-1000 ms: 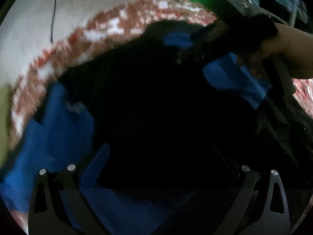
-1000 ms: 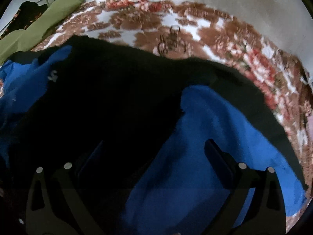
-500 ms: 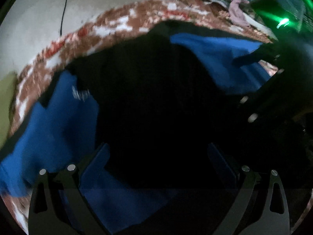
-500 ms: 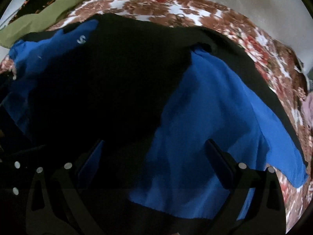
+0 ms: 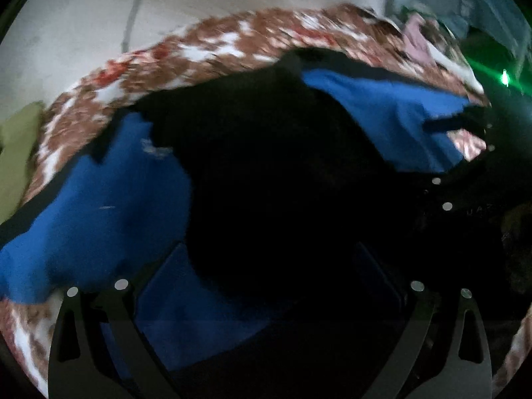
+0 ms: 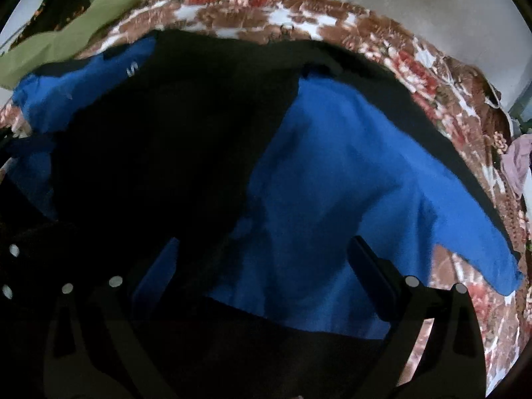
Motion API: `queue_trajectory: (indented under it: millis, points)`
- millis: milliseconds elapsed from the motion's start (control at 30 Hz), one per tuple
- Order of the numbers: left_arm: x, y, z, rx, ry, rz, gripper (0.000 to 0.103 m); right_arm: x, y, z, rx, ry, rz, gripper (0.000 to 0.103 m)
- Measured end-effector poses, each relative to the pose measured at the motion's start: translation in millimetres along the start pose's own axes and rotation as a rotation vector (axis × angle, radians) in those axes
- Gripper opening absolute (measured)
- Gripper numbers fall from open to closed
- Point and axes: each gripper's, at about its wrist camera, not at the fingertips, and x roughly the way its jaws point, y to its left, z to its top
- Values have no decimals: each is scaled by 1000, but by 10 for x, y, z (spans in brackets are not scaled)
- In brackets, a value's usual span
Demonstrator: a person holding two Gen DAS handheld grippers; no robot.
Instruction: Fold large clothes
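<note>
Right now a black-and-blue jacket (image 6: 316, 173) lies spread across the floral blanket (image 6: 432, 66). Both the left gripper (image 5: 266, 266) and the right gripper (image 6: 262, 259) hang over it with jaws wide apart, gripping nothing. An olive cloth (image 6: 66, 43) lies at the blanket's far-left edge.

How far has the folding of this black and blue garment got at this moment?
Done: the black and blue garment lies spread on the floral blanket, sleeves out to both sides. In hand: the left gripper and right gripper stand open over its near edge, gripping nothing visible. Left: no fold is visible, so all folding remains.
</note>
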Motion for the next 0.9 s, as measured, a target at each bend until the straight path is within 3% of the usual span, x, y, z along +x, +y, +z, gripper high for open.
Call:
queue_trajectory:
  millis: [233, 433, 633, 700, 767, 833, 900]
  points:
    - [-821, 479, 27, -96, -54, 134, 98, -447, 288, 306, 9, -21, 50, 98]
    - [-1332, 931, -161, -199, -65, 240, 98, -698, 905, 539, -73, -42, 121, 98]
    - [-1643, 1746, -649, -440, -59, 372, 98, -646, 1514, 746, -144, -54, 172, 98]
    - [-1668, 2125, -853, -571, -50, 412, 98, -567, 1731, 828, -162, -57, 186, 98]
    - [-1684, 2430, -1024, -693, -68, 404, 98, -477, 1862, 889, -170, -47, 205, 98]
    - [-1671, 2787, -1206, -824, -91, 340, 98, -367, 2043, 953, -172, -23, 221, 98]
    - [-1644, 2987, -1282, -859, -96, 364, 98, -269, 2186, 1016, -182, -12, 226, 98]
